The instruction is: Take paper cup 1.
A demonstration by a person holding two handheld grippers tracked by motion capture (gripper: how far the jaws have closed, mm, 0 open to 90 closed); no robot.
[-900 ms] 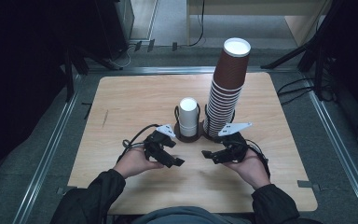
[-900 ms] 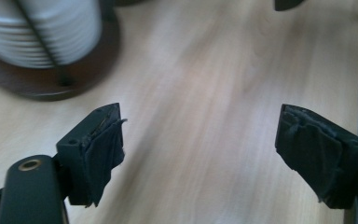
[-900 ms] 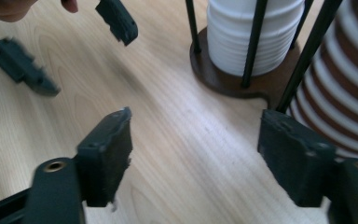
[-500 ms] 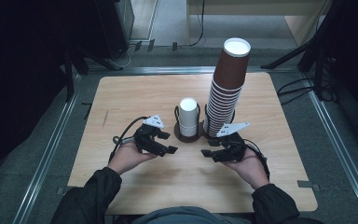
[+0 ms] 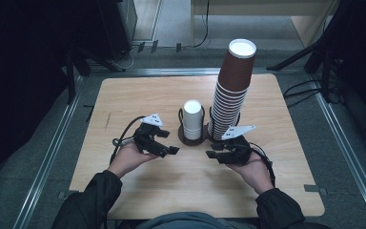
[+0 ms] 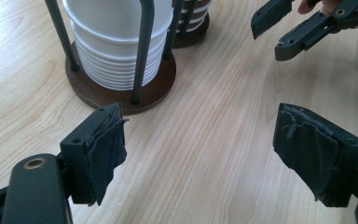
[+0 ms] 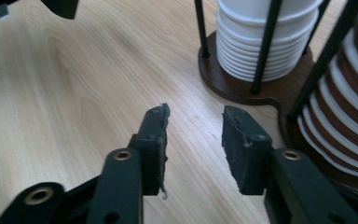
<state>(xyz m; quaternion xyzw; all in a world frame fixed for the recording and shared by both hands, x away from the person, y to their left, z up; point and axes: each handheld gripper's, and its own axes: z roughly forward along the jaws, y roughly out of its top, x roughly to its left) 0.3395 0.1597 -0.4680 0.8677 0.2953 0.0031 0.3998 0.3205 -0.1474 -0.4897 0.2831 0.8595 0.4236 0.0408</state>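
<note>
I see a counter [image 5: 124, 100] of pale wood with a fine straight grain. The short cup stack [image 5: 192, 119] at centre is plain white. The tall cup stack [image 5: 232, 90] to its right is reddish brown, banded with thin white rims, and its top cup is white inside. The holder base [image 6: 98, 95] is dark brown with black rods. My left gripper [image 5: 164, 148] and right gripper [image 5: 213, 155] are black, each topped by a grey plate. My sleeves [image 5: 88, 202] are dark. The floor [image 5: 314, 129] is grey.
</note>
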